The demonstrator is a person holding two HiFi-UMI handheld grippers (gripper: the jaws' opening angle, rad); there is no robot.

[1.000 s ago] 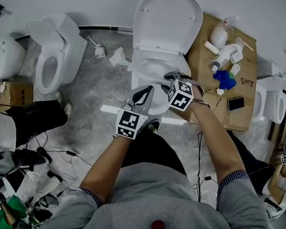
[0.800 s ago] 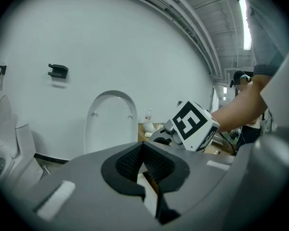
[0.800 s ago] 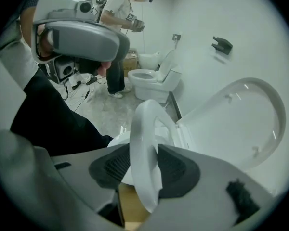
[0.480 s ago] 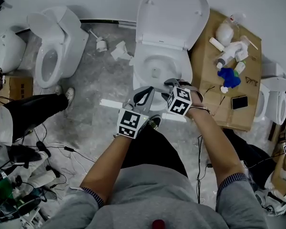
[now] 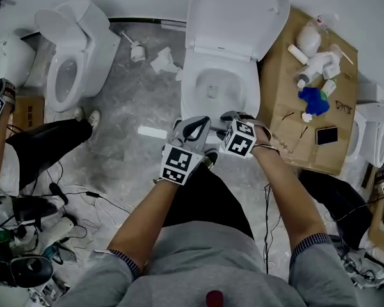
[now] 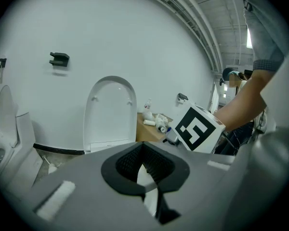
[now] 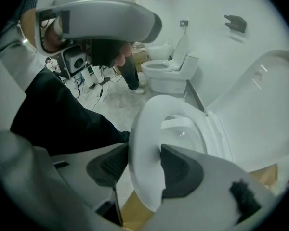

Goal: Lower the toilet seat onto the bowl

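**Far left.** A second toilet (image 5: 70, 62) stands at 9 o'clock from the working toilet, well apart from it and not part of this job.

**Left gripper** (image 5: 197, 125). It sits at about 7 o'clock from the bowl (image 5: 219, 85), just short of its front edge. The jaws are together at the tips and nothing is between them. It carries no load and appears to be parked beside the work, out of the seat's way.

**Toilet seat** (image 5: 191, 98). The ring lies over the bowl, and the bowl interior is visible through it. The lid (image 5: 237, 11) is upright against the wall at 12 o'clock, so only the seat has been brought down. In my judgement the seat is down on the rim or all but down. No view confirms full contact all round.

**Right gripper** (image 5: 229, 117). It is at 6 o'clock on the seat, pointing steeply down over the front edge. The jaws have just been opening and now stand wide apart, straddling the seat's front rim, one pad inside the ring and one outside. The grip at the front, furthest from the hinge, suits a controlled lowering. The spread jaws suggest release, and I judge the pads are no longer clamping.

**Right.** A cardboard sheet (image 5: 278, 126) lies at 3 o'clock, touching the toilet's side. It carries white bottles (image 5: 317, 66) and a phone (image 5: 326, 135), all clear of the seat.
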